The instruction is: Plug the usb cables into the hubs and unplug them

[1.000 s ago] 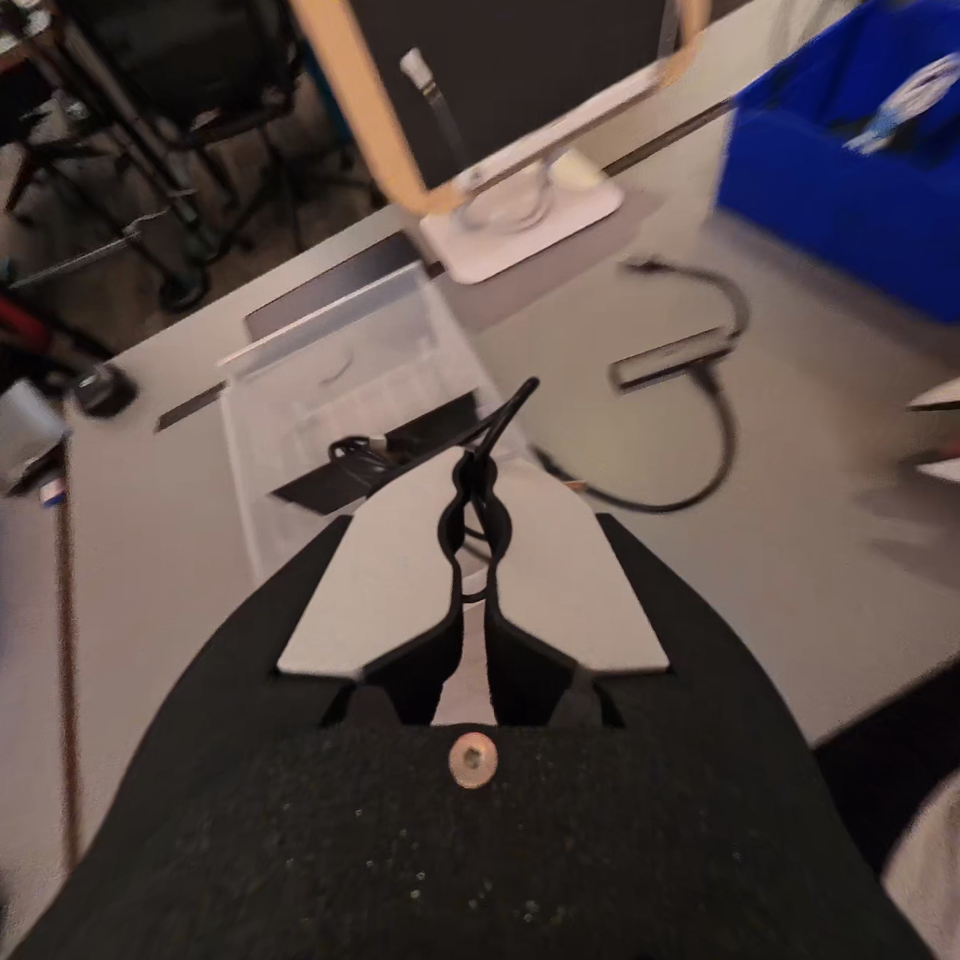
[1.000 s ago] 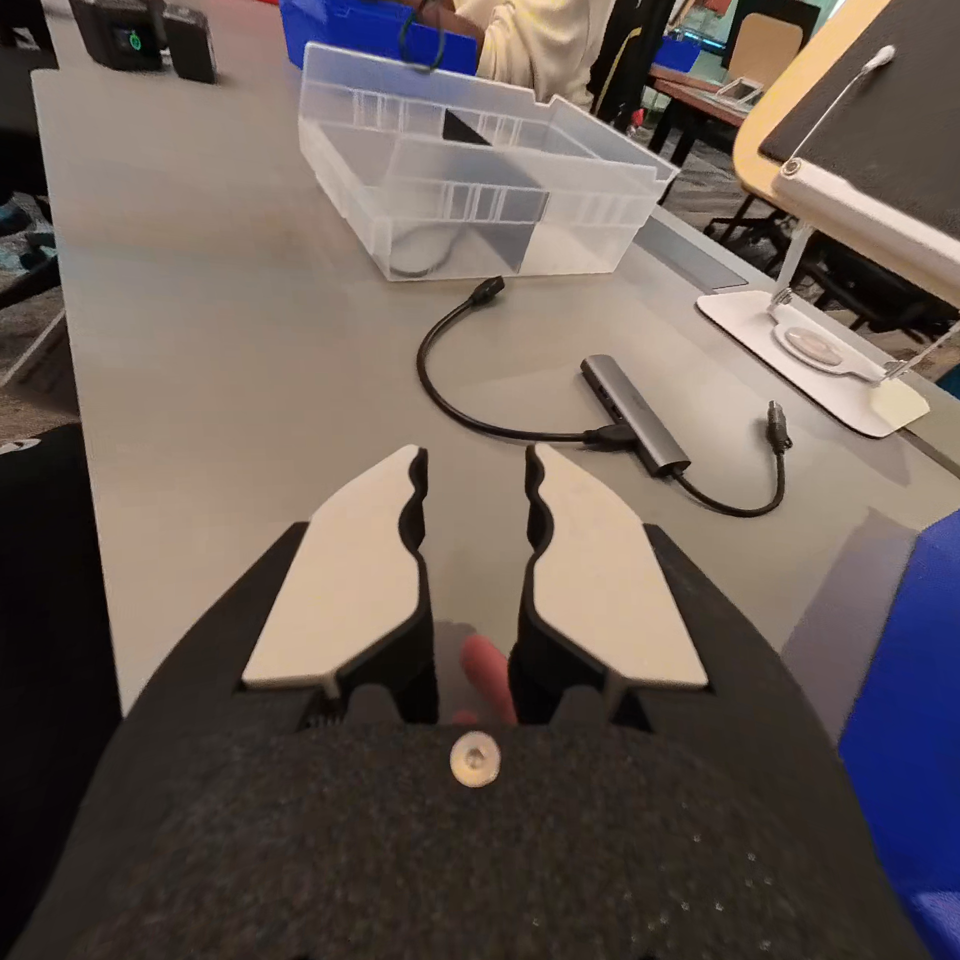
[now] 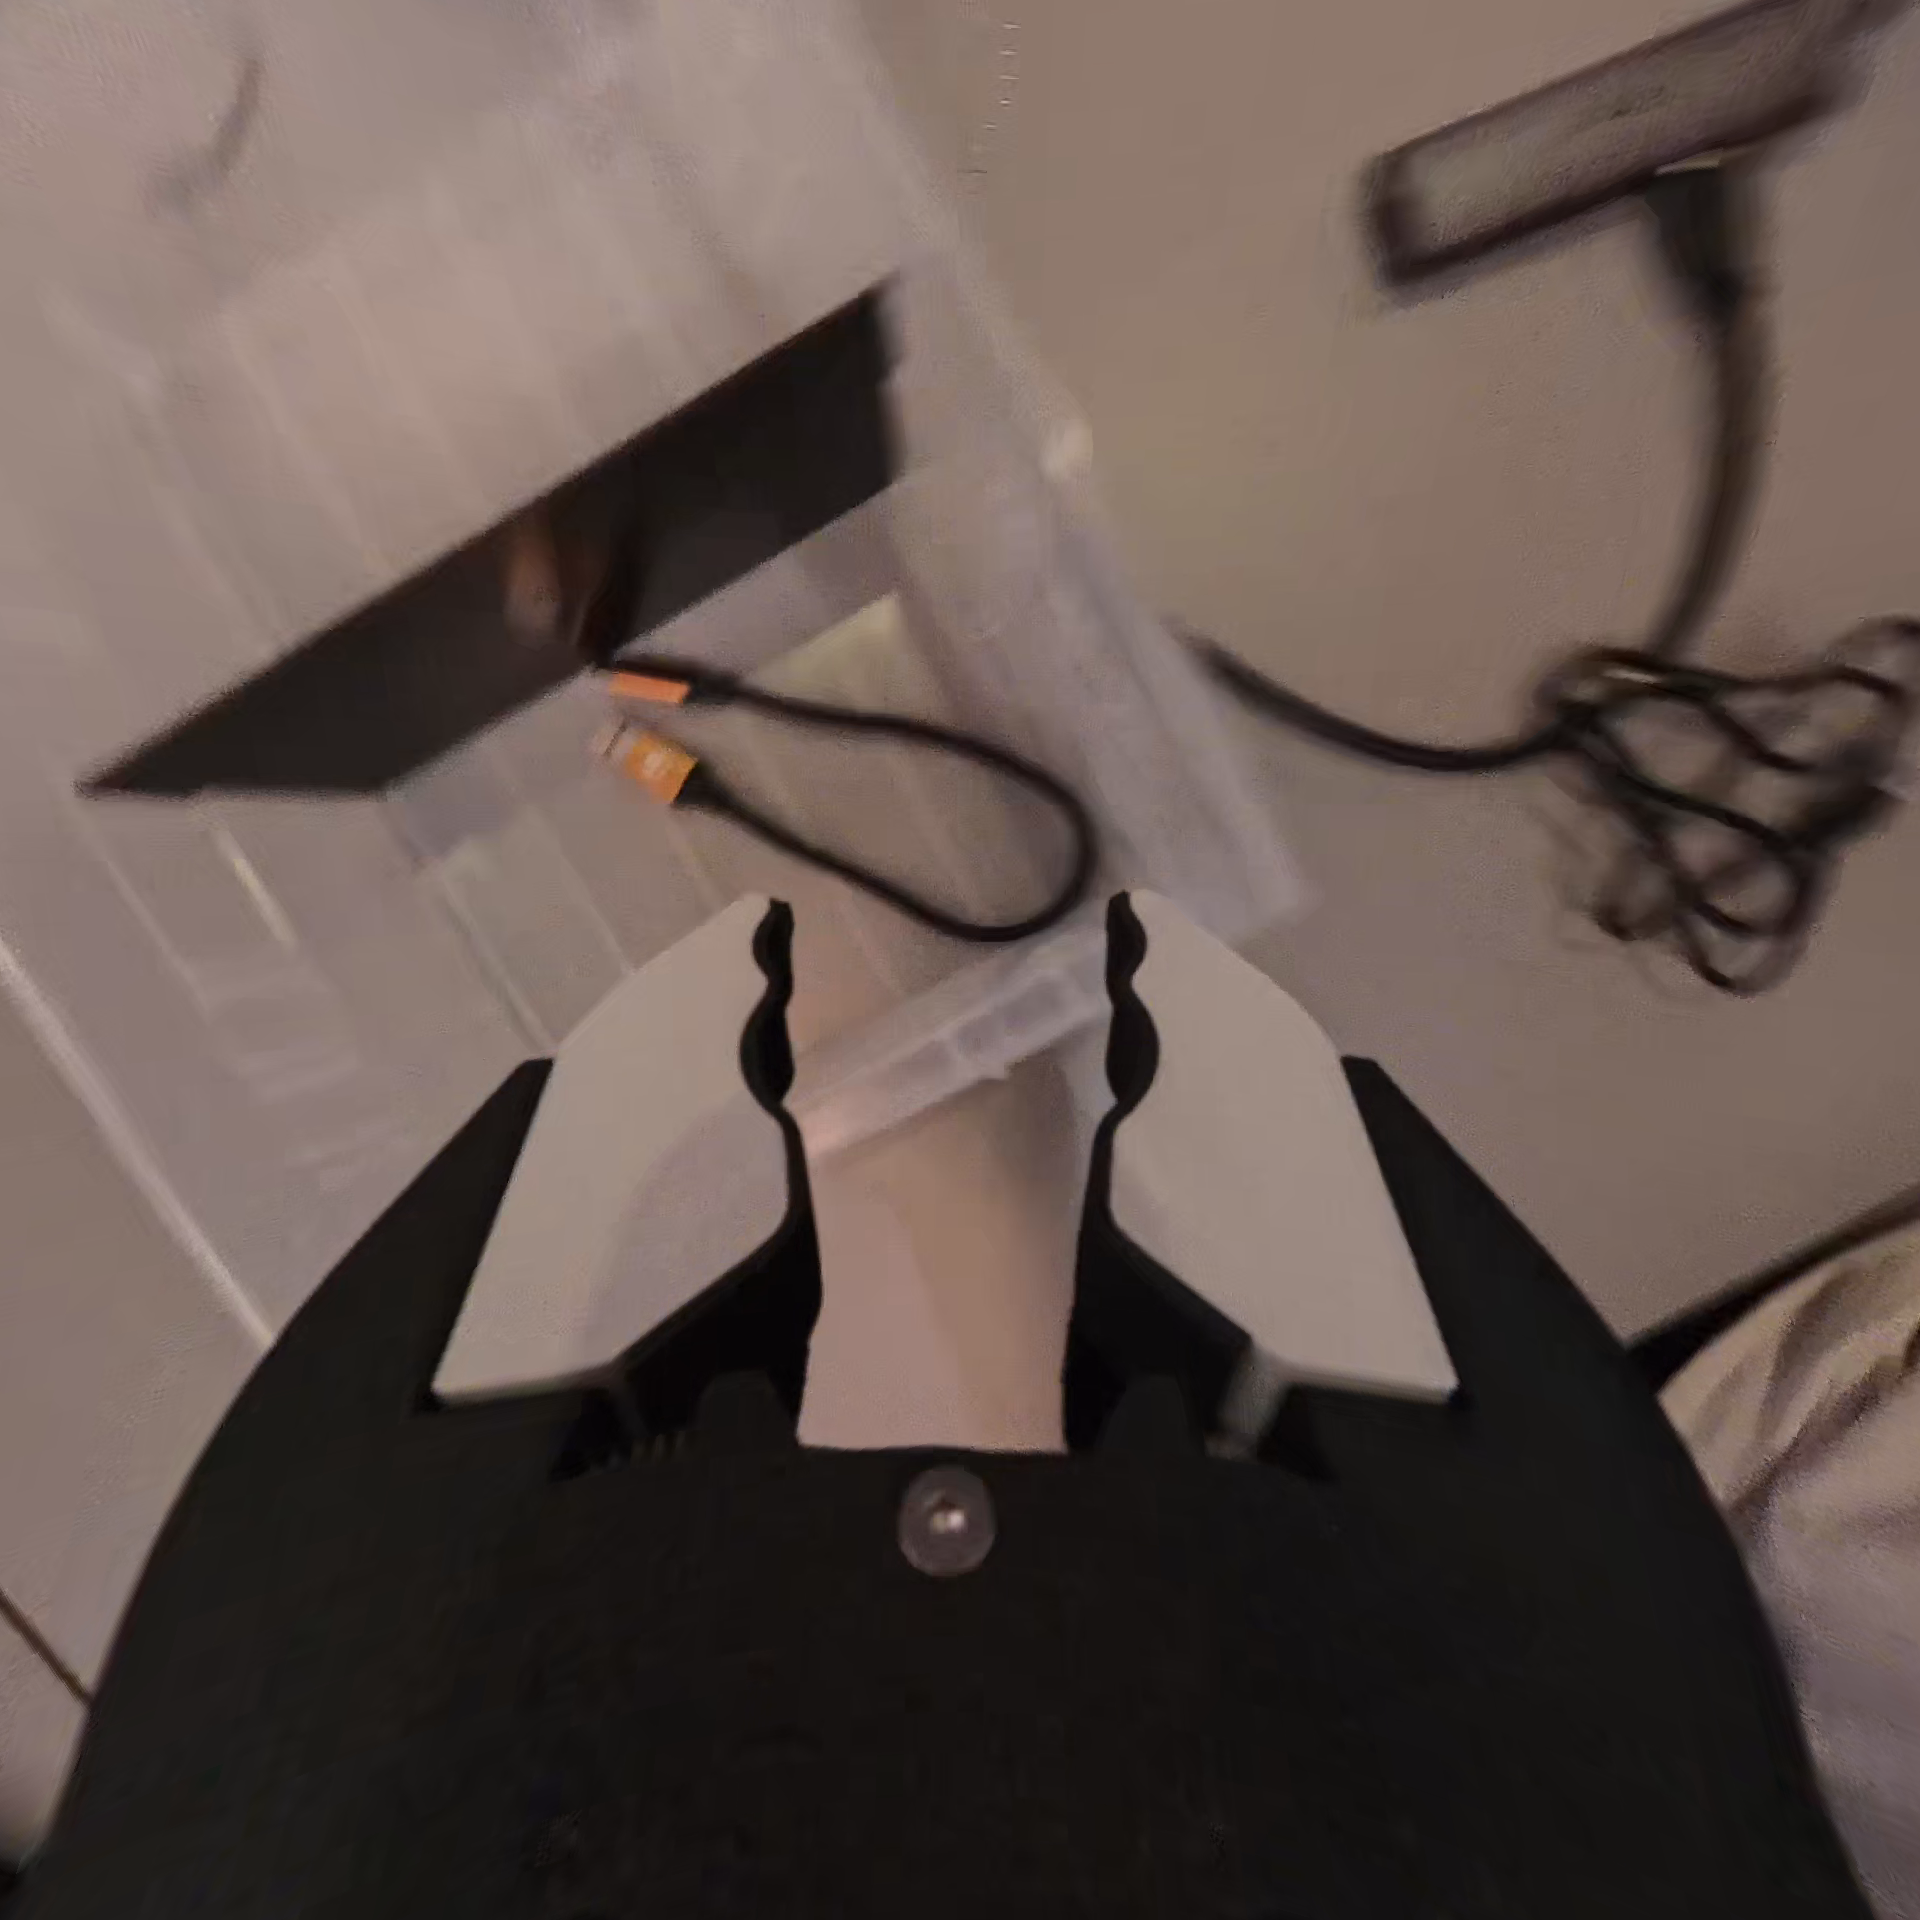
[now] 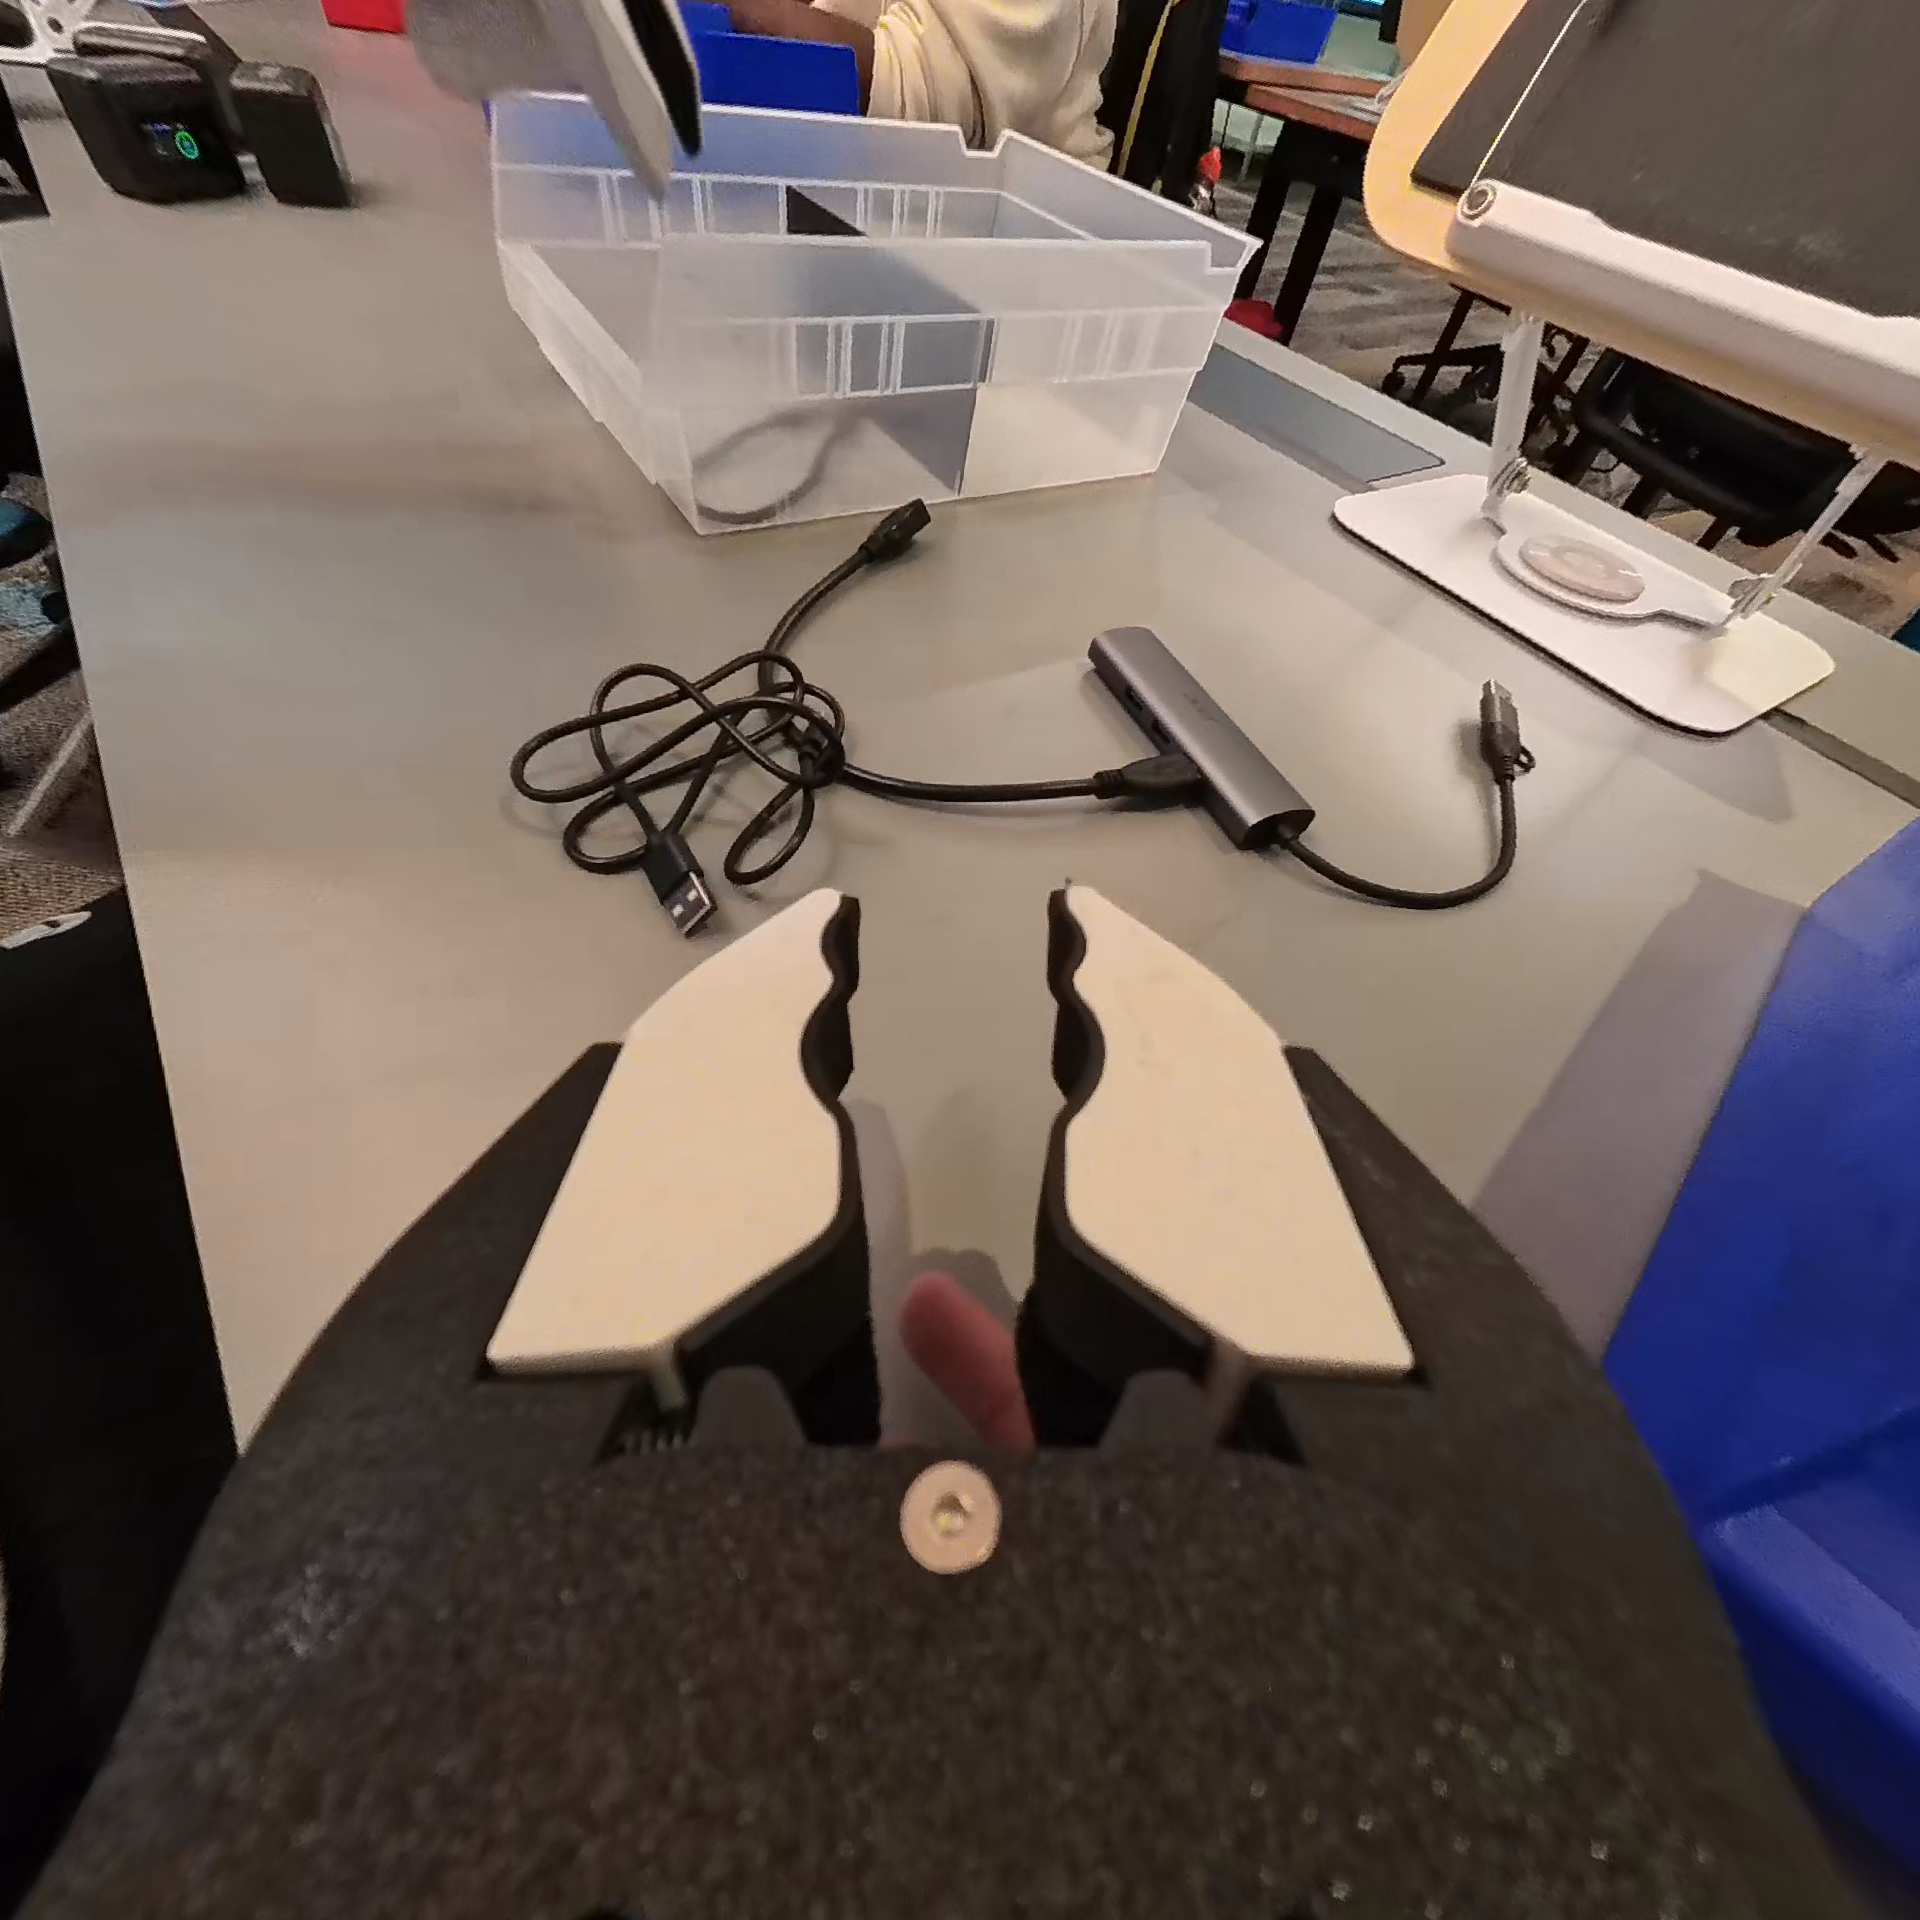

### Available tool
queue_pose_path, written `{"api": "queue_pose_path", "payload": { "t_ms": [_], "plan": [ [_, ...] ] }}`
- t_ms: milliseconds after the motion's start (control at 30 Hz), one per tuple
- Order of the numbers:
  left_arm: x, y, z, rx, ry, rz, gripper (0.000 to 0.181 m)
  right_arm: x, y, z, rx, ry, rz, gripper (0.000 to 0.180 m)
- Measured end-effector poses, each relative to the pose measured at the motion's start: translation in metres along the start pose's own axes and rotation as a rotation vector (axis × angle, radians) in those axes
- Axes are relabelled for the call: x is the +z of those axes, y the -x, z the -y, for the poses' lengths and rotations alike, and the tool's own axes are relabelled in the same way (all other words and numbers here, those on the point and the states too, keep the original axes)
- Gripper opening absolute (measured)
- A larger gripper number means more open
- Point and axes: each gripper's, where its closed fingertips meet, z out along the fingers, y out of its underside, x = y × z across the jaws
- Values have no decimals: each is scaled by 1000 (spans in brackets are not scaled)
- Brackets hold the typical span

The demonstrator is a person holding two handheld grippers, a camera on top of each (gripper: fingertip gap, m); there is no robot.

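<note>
My left gripper [image 3: 940, 914] is open and empty, hovering over a corner of the clear bin [image 3: 1122, 675]. Inside the bin lies a black cable with orange plugs [image 3: 935, 769], just ahead of the fingertips. A coiled black USB cable [image 4: 675, 769] lies loose on the table and shows blurred in the left wrist view [image 3: 1714, 810]. A grey hub [image 4: 1195, 727] lies on the table with a short black cable [image 4: 935, 784] plugged into its side. My right gripper [image 4: 951, 914] is open and empty, low over the table in front of the hub. The left gripper [image 4: 644, 94] shows above the bin's far side.
A black divider [image 3: 582, 582] splits the clear bin [image 4: 1091, 301]. A blue bin [image 4: 1818, 1195] stands at the right. A white tablet stand [image 4: 1579, 613] sits at the back right. Black devices [image 4: 177, 135] rest at the far left; a person sits beyond the table.
My left gripper was shut on a black cable; now it is open and has moved over the bin. The coiled cable now lies on the table. My right gripper has stayed open.
</note>
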Motion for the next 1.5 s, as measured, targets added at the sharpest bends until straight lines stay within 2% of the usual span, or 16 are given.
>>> {"api": "queue_pose_path", "payload": {
  "t_ms": [100,233,300,400,567,667,833,933,1000,1067,1200,1400,1467,1500],
  "plan": [
    [45,39,-19,-261,133,-13,46,3,1,-3,0,24,13,33],
    [80,62,-17,-387,161,-35,47,4,5,-4,-37,37,7,33],
    [91,64,-23,-400,217,-39,48,4,6,-4,-57,42,2,33],
    [96,67,-23,-365,218,14,15,5,8,-5,-77,47,1,33],
    [94,61,-19,-221,163,106,6,5,7,-5,-70,45,-2,32],
    [58,65,-2,-231,-13,187,3,3,6,-4,-64,40,-7,32],
    [-67,43,36,-205,-392,277,3,1,5,-4,-69,35,-15,32],
    [-126,-25,63,-153,-616,87,3,2,5,-4,-72,39,-16,32],
    [-133,-80,74,-97,-657,-73,3,1,5,-3,-78,29,-25,31],
    [-117,-127,80,-30,-633,-179,2,1,5,-2,-78,26,-26,31],
    [-55,-214,92,43,-523,-474,2,-3,-2,0,-81,21,-66,31],
    [60,-253,78,-5,-303,-519,3,-31,-49,6,4,-1,-285,30],
    [77,-264,66,6,-229,-549,3,-38,-58,6,-15,9,-346,30],
    [78,-267,60,31,-189,-569,11,-40,-61,5,-32,22,-377,31]
  ]
}}
